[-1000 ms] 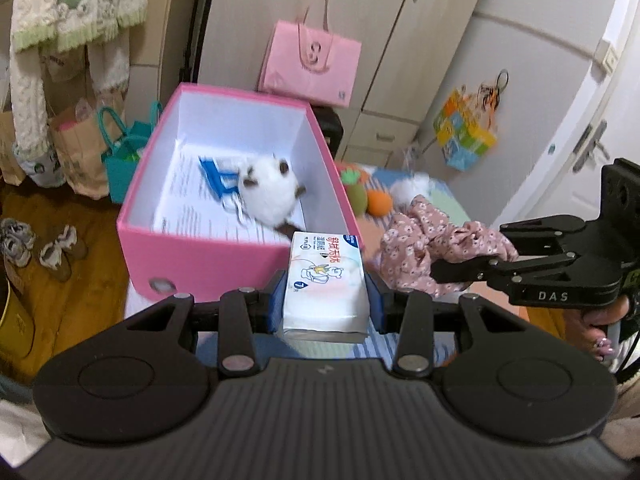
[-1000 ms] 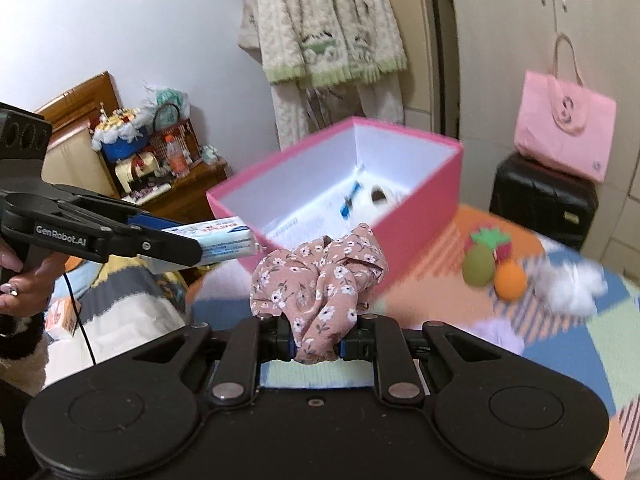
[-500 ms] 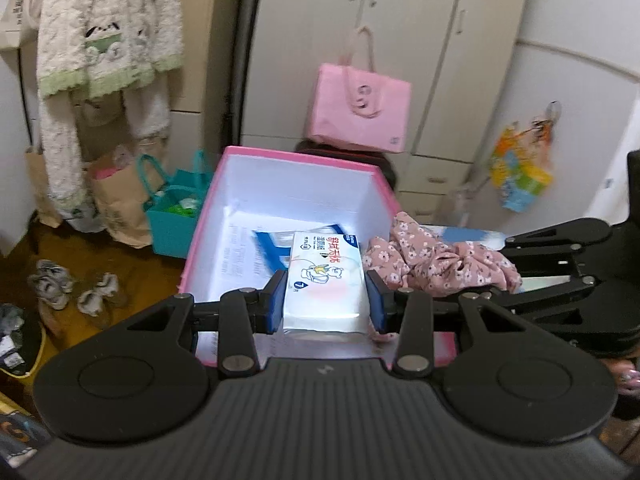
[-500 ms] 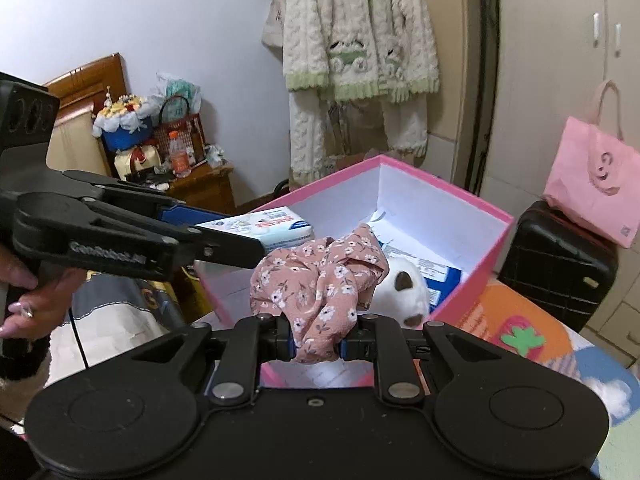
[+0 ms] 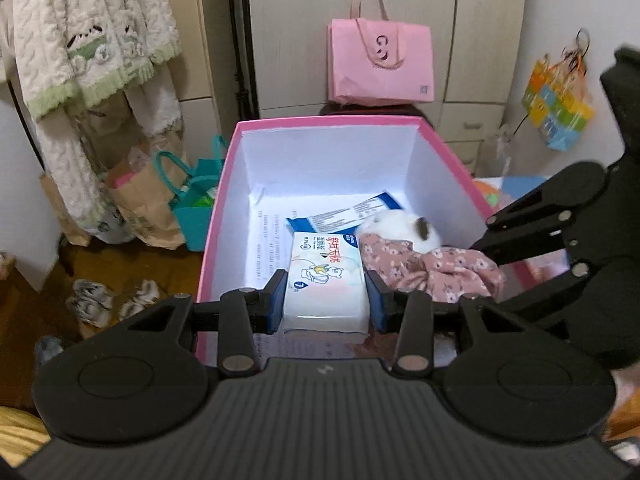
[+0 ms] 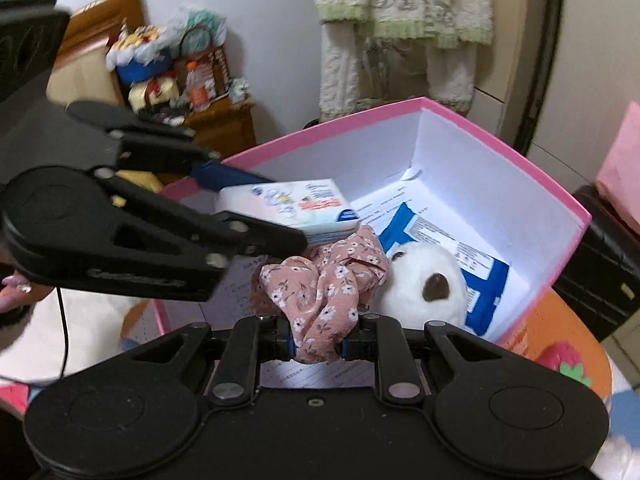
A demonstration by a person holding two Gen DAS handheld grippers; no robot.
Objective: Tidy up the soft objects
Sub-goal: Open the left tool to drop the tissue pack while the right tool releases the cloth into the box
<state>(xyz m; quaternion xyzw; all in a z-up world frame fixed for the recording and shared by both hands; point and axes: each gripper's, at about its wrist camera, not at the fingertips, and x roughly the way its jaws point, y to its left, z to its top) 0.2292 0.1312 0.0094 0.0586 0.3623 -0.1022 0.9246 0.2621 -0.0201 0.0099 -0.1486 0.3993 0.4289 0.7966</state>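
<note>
My left gripper (image 5: 326,306) is shut on a white tissue pack (image 5: 326,280) and holds it over the open pink box (image 5: 320,124). My right gripper (image 6: 318,346) is shut on a pink floral scrunchie (image 6: 324,280), also over the box (image 6: 500,140), just right of the tissue pack (image 6: 288,206). The scrunchie also shows in the left wrist view (image 5: 432,268). In the box lie a white plush toy (image 6: 424,284) and a blue-and-white packet (image 6: 480,276) on printed paper.
A pink tote bag (image 5: 380,64) hangs on the wardrobe behind the box. Knitted clothes (image 5: 88,32) hang at left above paper and teal bags (image 5: 176,208). Shoes (image 5: 104,300) lie on the wooden floor. A cluttered wooden cabinet (image 6: 192,92) stands at left in the right wrist view.
Both grippers have moved forward over the pink box and lower into it, each still holding its object. The scrunchie now hangs close to the plush toy.
</note>
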